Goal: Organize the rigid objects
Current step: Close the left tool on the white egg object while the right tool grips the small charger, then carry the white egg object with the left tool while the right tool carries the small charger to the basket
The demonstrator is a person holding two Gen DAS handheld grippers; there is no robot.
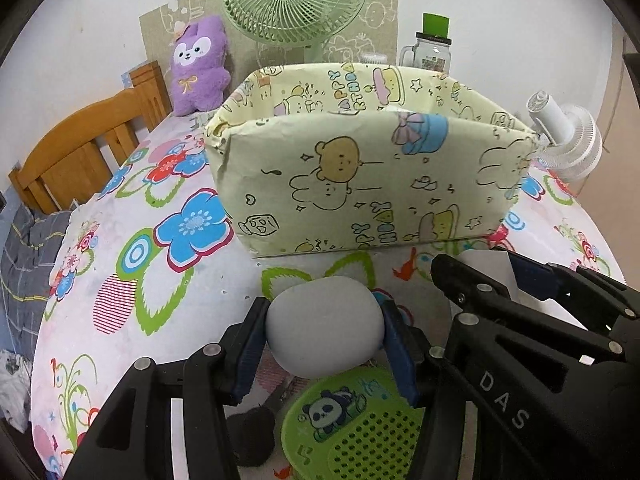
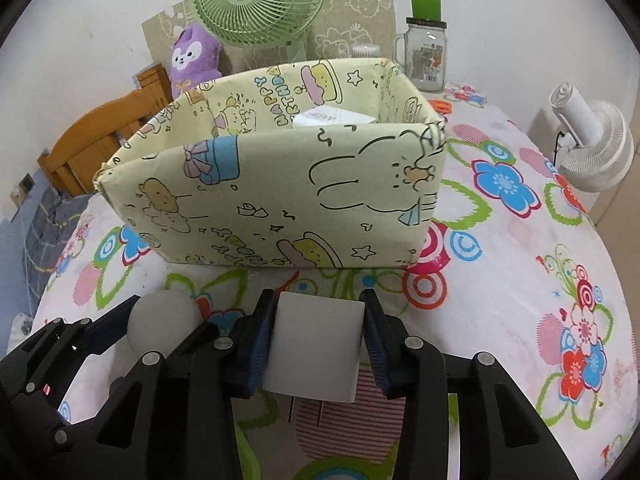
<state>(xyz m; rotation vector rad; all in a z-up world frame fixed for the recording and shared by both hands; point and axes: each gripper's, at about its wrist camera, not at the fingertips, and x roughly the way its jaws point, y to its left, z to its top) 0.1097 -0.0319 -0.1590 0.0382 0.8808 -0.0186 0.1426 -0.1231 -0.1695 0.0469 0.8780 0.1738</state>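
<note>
We see the left gripper (image 1: 324,332) clamped on a grey rounded object (image 1: 323,326) and the right gripper (image 2: 318,344) closed on a white plug block (image 2: 316,346), both held just before the cartoon-printed box (image 1: 360,184). Only the left wrist view shows the green panda-print disc (image 1: 352,428) under the gripper; only the right wrist view shows a white item (image 2: 334,117) inside the box. A floral cloth (image 2: 520,280) covers the surface, with a green fan (image 1: 294,0), purple plush (image 1: 199,66) and glass jar (image 2: 424,54) behind.
</note>
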